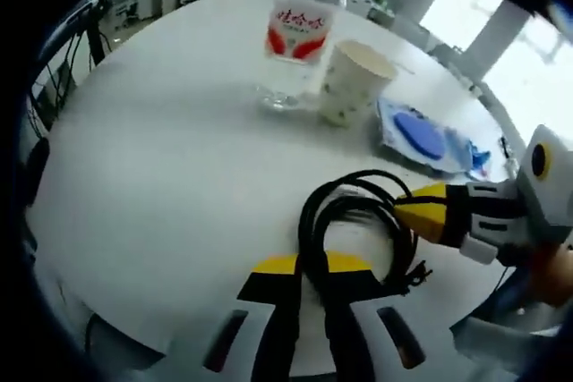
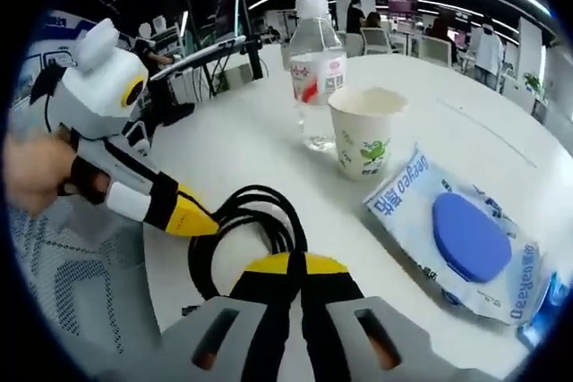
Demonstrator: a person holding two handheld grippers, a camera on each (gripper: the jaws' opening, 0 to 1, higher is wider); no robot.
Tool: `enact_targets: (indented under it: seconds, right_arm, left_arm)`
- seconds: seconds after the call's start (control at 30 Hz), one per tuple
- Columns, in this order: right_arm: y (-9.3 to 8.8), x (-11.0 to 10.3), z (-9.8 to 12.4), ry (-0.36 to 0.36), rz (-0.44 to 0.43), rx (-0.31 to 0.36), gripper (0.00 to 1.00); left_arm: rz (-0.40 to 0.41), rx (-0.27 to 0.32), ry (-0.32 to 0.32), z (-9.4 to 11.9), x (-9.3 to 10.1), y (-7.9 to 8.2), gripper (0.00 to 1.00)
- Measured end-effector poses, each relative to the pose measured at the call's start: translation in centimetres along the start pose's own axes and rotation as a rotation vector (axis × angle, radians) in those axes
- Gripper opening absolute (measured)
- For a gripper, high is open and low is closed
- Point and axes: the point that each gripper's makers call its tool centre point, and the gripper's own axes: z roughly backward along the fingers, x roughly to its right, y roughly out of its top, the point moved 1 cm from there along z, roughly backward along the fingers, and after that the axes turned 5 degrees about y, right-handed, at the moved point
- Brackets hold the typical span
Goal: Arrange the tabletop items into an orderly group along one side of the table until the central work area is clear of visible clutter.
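1. On the table (image 2: 501,145), the water bottle (image 2: 317,73) stands just behind the paper cup (image 2: 365,130), to its left.
2. The wipes pack (image 2: 461,239) lies near the cup, to its right.
3. The coiled cable (image 2: 243,234) lies in front of the cup, between both grippers.
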Motion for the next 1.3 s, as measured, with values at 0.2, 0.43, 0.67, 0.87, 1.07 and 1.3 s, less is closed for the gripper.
enact_targets:
  seconds: [0.2, 0.43, 0.67, 0.87, 1.07, 1.3]
  right_arm:
    - [1.4, 0.2, 1.2, 0.004, -0.039, 0.036, 0.00]
    - [2.3, 0.0, 3.3, 0.004, -0.042, 0.081, 0.00]
    - [2.6, 0.9, 4.6, -0.008, -0.066, 0.103, 0.00]
    - [2.7, 1.9, 6.3, -0.021, -0.071, 0.120, 0.00]
    - [2.3, 2.9, 8.0, -0.034, -0.083, 0.139, 0.00]
    - [1.4, 4.7, 10.0, -0.070, -0.160, 0.169, 0.00]
  left_arm:
    - [0.038, 0.025, -0.018, 0.7, 0.1, 1.4, 0.02]
    - [0.028, 0.047, -0.032, 2.0, 1.3, 2.2, 0.02]
    - [0.012, 0.056, -0.041, 2.8, 3.2, 2.8, 0.02]
    - [-0.002, 0.060, -0.060, 3.0, 5.1, 3.3, 0.02]
    - [-0.010, 0.057, -0.081, 2.8, 6.7, 3.6, 0.02]
    - [-0.142, 0.077, -0.086, 3.0, 9.6, 5.0, 0.02]
